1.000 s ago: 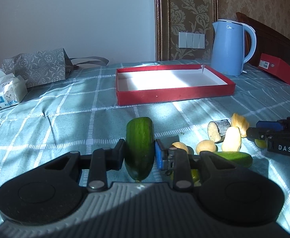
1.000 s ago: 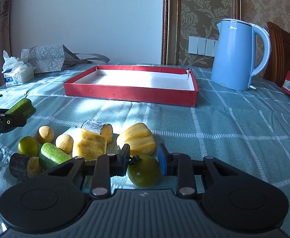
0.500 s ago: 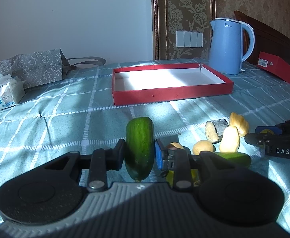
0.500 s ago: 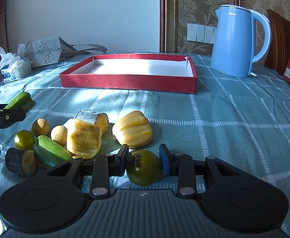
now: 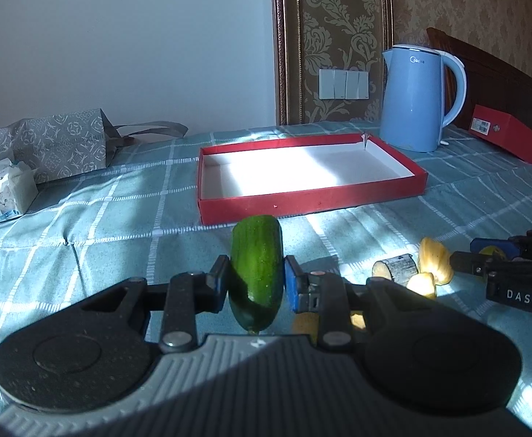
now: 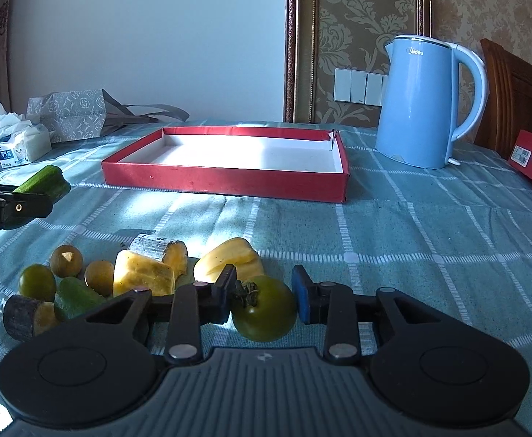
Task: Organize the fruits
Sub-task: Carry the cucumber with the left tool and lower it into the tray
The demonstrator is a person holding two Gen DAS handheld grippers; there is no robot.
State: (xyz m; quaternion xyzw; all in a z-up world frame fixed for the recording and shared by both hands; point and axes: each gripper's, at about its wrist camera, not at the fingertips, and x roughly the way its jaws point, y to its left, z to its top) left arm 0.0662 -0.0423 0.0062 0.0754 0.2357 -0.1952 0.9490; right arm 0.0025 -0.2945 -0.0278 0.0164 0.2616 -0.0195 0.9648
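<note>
We carry the cucumber piece (image 5: 255, 273), clamped in our left gripper (image 5: 255, 286), a little closer to the empty red tray (image 5: 309, 196) than a second ago; our right gripper (image 6: 263, 295) grips a green tomato (image 6: 264, 315) beside the remaining pile.

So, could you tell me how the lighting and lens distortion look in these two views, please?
Left wrist view: hard sunlight washes out the floor of the red tray, the gripper body lies in shadow, and fisheye bends the edges. Right wrist view: same glare in the tray, sunlit patches on the tablecloth, everything sharp.
</note>
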